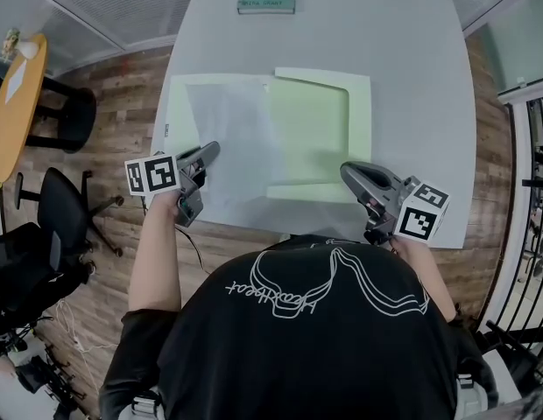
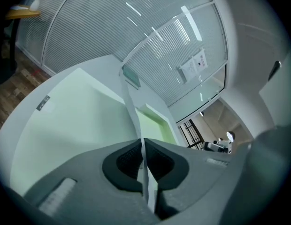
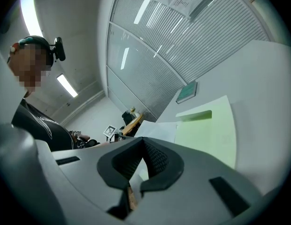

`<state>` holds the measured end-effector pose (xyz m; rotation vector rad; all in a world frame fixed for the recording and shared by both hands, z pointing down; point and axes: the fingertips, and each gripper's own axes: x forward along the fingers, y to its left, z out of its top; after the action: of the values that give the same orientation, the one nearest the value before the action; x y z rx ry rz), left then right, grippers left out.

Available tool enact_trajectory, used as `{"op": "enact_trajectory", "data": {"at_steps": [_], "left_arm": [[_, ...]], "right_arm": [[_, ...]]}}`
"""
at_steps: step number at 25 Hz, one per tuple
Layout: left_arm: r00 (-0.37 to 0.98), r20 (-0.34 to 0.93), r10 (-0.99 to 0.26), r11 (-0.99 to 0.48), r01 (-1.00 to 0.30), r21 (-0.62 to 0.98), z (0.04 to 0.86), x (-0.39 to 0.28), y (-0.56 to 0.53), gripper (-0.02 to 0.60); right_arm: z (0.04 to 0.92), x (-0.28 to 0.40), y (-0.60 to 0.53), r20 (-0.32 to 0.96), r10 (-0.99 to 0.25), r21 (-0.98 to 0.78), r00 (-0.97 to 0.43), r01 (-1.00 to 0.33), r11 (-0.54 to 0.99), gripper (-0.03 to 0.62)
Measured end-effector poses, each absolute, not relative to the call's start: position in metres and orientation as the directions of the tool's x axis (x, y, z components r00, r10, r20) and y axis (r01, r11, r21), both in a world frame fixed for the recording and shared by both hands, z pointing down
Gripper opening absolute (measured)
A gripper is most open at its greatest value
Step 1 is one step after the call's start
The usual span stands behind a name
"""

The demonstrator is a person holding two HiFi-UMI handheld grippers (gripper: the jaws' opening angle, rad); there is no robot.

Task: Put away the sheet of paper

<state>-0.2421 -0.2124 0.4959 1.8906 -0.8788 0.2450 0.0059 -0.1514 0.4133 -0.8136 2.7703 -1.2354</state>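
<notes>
Left gripper point(image 1: 212, 150) clamps the sheet of paper point(image 1: 236, 138) near the desk's point(image 1: 412, 77) front edge, right gripper point(image 1: 348, 171) closed; a skewed pull risks creasing.

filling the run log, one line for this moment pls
left claw: shut on paper | right claw: shut on folder | paper over folder

My head camera looks steeply down on the white rectangular desk point(image 1: 412, 77). Left claw point(image 1: 210, 150) and right claw point(image 1: 346, 173) cameras sit close behind their jaws, sharing the pale green folder point(image 1: 311, 129) ahead.
</notes>
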Motion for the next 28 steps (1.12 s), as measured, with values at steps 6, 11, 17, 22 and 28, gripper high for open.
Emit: {"op": "enact_trajectory", "data": {"at_steps": [6,11,17,22,28], "left_arm": [[0.687,0.576,-0.444,-0.215,-0.705,0.676,0.513,-0.233,-0.216,0.012],[0.675,0.6,-0.43,-0.188,-0.717,0.672,0.523,-0.224,-0.222,0.012],[0.66,0.627,-0.413,-0.159,-0.731,0.664,0.535,-0.213,-0.229,0.012],[0.661,0.645,-0.383,-0.141,-0.732,0.666,0.547,-0.201,-0.234,0.012],[0.661,0.659,-0.358,-0.14,-0.736,0.662,0.555,-0.19,-0.241,0.012]], "right_arm": [[0.42,0.011,-0.148,0.192,-0.468,-0.714,-0.862,-0.45,0.537,0.009],[0.422,0.016,-0.148,0.178,-0.484,-0.73,-0.857,-0.445,0.519,0.009],[0.428,0.022,-0.147,0.177,-0.498,-0.735,-0.849,-0.451,0.507,0.009],[0.431,0.029,-0.146,0.172,-0.512,-0.742,-0.842,-0.452,0.494,0.009],[0.438,0.037,-0.145,0.174,-0.53,-0.751,-0.83,-0.46,0.474,0.009]]}}
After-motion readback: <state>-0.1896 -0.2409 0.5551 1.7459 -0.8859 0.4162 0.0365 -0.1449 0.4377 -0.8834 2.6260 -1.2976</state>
